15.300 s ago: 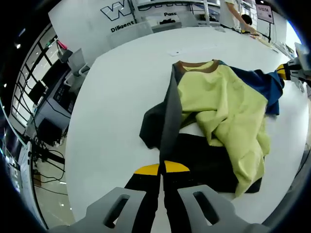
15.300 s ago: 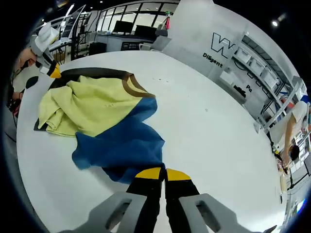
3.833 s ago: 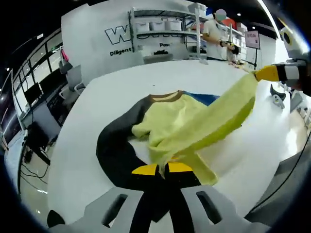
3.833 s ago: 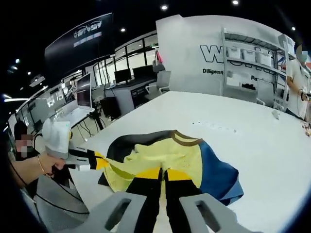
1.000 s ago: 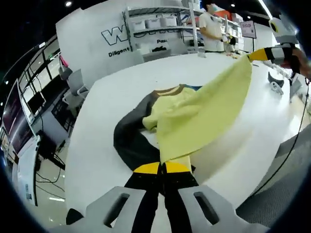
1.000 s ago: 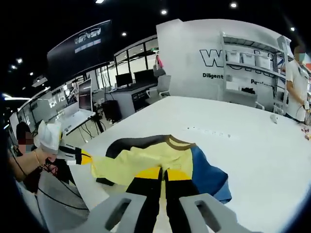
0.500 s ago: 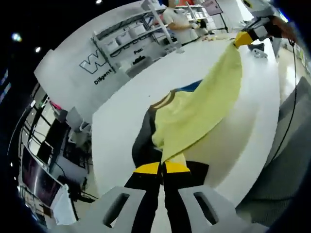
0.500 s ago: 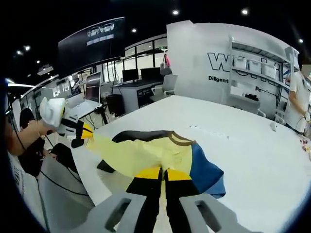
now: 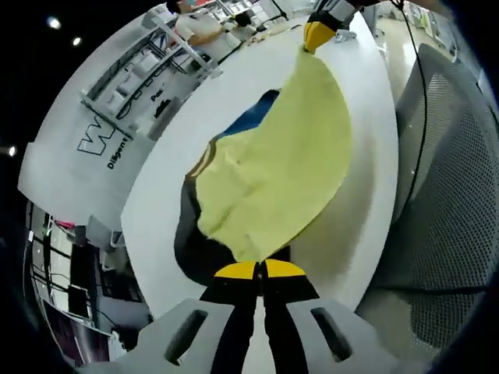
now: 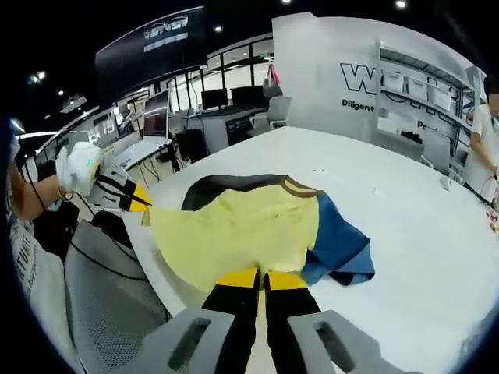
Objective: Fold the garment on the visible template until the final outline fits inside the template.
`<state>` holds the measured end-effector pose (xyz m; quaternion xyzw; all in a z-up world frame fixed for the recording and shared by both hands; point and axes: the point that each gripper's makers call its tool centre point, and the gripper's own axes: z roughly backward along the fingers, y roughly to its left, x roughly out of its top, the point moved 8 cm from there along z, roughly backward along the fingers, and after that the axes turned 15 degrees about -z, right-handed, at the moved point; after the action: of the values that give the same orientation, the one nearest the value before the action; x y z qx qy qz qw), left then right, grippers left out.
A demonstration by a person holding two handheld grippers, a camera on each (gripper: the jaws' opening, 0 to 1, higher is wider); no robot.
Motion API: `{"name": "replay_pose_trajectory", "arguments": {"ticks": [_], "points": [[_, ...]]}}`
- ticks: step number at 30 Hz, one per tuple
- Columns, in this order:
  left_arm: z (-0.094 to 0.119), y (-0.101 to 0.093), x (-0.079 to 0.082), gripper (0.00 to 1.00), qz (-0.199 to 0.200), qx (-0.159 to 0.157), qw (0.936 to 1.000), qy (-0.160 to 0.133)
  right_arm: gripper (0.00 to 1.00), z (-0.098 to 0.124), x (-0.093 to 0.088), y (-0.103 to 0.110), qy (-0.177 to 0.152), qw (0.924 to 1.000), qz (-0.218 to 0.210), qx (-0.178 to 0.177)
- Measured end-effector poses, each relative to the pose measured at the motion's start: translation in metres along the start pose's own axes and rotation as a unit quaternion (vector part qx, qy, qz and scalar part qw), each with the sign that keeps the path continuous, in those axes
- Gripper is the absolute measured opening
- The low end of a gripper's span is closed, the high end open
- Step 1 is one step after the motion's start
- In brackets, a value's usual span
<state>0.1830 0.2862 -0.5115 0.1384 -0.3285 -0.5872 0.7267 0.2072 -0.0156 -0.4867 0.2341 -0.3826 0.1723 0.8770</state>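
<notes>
Yellow fabric of the garment (image 9: 273, 179) is stretched in the air between the two tools, above the white worktop (image 10: 405, 234), while its blue and dark parts lie on that surface. The left tool (image 9: 260, 269) and the right tool (image 10: 261, 277) are each clamped on the yellow hem, jaws together.

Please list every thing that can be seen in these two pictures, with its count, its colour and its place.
garment: 1, yellow, blue and dark, on the table, yellow part stretched between both grippers
table: 1, white, under the garment
chair: 1, grey mesh, beside the table edge
shelves: 1 unit, white, by the lettered wall
desks with monitors: several, dark, far side of the room
left gripper: 1, yellow tips, shut on the garment
right gripper: 1, yellow tips, shut on the garment
hand: 1, white glove, holding the left gripper
</notes>
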Motion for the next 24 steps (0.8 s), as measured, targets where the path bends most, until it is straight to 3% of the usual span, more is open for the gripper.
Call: {"name": "replay_pose_trajectory", "arguments": {"ticks": [1,2,3,6,11,24], "points": [[-0.004,-0.008,0.001,0.03,0.021,-0.019,0.9996,-0.006,0.0,-0.002,-0.008,-0.002,0.014,0.9999,-0.007,-0.002],[-0.007,-0.011,0.001,0.03,0.04,-0.018,0.999,-0.008,0.0,-0.003,-0.012,-0.002,0.018,0.9998,-0.006,-0.001],[-0.009,-0.017,-0.001,0.03,0.055,-0.028,0.9981,0.002,0.0,-0.005,-0.018,-0.004,0.028,0.9996,-0.01,-0.002],[-0.014,-0.025,0.001,0.03,0.055,-0.031,0.998,-0.003,0.0,-0.008,-0.031,-0.007,0.047,0.9988,-0.014,-0.007],[-0.02,-0.039,-0.001,0.03,0.057,-0.05,0.997,0.014,0.0,-0.016,-0.053,-0.01,0.083,0.9963,-0.018,-0.009],[-0.028,-0.054,-0.012,0.04,0.105,-0.069,0.9917,0.028,0.0,-0.034,-0.086,-0.016,0.122,0.9923,-0.006,-0.02]]}}
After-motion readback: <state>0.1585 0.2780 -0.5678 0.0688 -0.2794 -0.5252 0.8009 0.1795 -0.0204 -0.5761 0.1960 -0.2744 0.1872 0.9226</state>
